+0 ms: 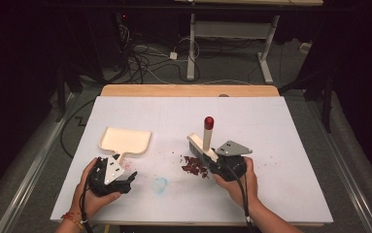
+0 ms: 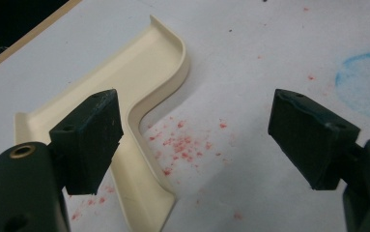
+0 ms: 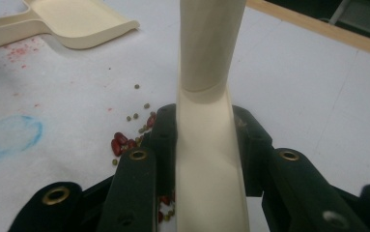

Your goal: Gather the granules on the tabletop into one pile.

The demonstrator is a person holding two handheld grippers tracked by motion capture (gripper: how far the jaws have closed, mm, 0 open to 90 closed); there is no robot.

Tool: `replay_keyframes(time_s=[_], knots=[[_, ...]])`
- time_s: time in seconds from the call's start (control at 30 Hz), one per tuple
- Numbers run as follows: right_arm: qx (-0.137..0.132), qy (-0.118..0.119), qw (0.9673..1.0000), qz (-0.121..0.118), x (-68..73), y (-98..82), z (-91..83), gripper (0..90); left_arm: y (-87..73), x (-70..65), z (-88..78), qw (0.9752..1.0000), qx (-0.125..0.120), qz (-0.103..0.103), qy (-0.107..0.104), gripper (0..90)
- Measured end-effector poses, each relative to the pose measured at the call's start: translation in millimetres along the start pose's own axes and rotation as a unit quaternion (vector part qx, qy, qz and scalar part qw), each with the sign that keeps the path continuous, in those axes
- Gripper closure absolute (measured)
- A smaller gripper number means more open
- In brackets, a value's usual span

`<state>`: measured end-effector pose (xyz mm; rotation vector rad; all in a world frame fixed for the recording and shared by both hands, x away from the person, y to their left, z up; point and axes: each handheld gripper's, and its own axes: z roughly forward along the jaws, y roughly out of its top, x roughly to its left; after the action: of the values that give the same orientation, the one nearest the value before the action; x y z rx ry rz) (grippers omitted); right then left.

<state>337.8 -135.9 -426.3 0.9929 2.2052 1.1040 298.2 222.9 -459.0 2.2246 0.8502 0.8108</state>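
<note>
A cream dustpan lies flat on the white table, left of centre. My left gripper sits at the end of its handle. In the left gripper view the jaws stand wide open, the handle running just inside the left pad with nothing pressed. My right gripper is shut on a cream brush whose handle ends in a red tip. The handle rises between the black fingers. A small pile of red and green beans lies just left of the brush head.
A blue chalk circle marks the table between my hands. Faint red crumbs speckle the surface beside the dustpan handle. The table's wooden far edge borders a dark floor with cables and desk legs.
</note>
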Motion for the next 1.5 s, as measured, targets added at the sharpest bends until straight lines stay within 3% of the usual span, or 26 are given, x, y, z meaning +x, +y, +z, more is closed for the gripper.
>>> replay_keyframes(time_s=[0.17,0.37,0.43,0.5,0.57,0.6,0.63,0.7,0.77,0.83,0.97,1.07,1.13,1.17,1.4,1.5], knots=[[-0.014,-0.007,0.9998,-0.014,-0.8,1.4,0.3,67.6,-0.5,-1.2,-0.2,1.0,0.004,-0.003,-0.004,18.9],[-0.04,0.002,0.9992,-0.006,-11.8,6.6,-9.6,67.6,0.2,-0.6,0.2,1.0,0.006,-0.004,-0.001,18.9],[-0.044,0.014,0.9987,-0.02,-12.8,10.7,-9.6,67.6,0.6,0.4,0.5,1.0,0.002,-0.001,0.002,18.8],[-0.05,0.024,0.9972,-0.051,-13.1,16.9,-6.4,67.6,0.6,0.7,0.6,1.0,0.003,-0.002,0.002,18.9],[-0.07,0.049,0.9923,-0.09,-15.4,24.2,1.7,67.6,1.0,0.9,1.0,1.0,0.004,-0.001,0.003,18.9],[-0.08,0.07,0.9877,-0.115,-18.2,27.4,7.6,67.6,1.3,1.0,1.1,1.0,0.003,-0.002,0.002,18.9],[-0.08,0.089,0.9826,-0.142,-21.8,31.0,14.9,67.6,1.5,1.3,1.4,1.0,0.003,-0.001,0.002,18.8],[-0.07,0.12,0.9754,-0.171,-28.0,37.6,30.6,67.6,1.2,2.2,2.0,1.0,0.005,-0.002,0.001,18.9],[-0.058,0.134,0.9709,-0.19,-33.1,42.9,45.3,67.6,0.4,3.2,2.3,1.0,0.005,-0.003,0.001,18.9],[-0.046,0.166,0.9659,-0.193,-37.1,48.5,58.1,67.6,-0.5,4.5,1.7,0.9999,0.003,-0.01,-0.001,18.9],[-0.048,0.173,0.9602,-0.214,-35.8,51.7,70.5,67.6,-1.4,4.4,0.6,0.9999,0.001,-0.014,-0.003,18.9],[-0.041,0.197,0.9557,-0.215,-36.4,48.9,77.6,67.6,-1.9,2.9,1.3,0.9999,0.006,-0.011,-0.007,18.9],[-0.036,0.225,0.9487,-0.219,-38.2,47.3,78.9,67.6,-1.9,1.9,1.6,0.9999,0.008,-0.01,-0.009,18.9],[-0.033,0.227,0.9473,-0.224,-38.3,47.2,77.8,67.7,-1.6,1.6,1.7,0.9999,0.009,-0.008,-0.009,18.9],[-0.018,0.264,0.9253,-0.272,-50.3,43.3,63.3,67.6,-0.6,-0.4,5.1,0.9996,0.02,-0.006,-0.017,18.9],[-0.014,0.272,0.919,-0.285,-56.3,40.3,56.2,67.6,-0.5,-0.5,5.9,0.9996,0.023,-0.006,-0.018,18.9]])
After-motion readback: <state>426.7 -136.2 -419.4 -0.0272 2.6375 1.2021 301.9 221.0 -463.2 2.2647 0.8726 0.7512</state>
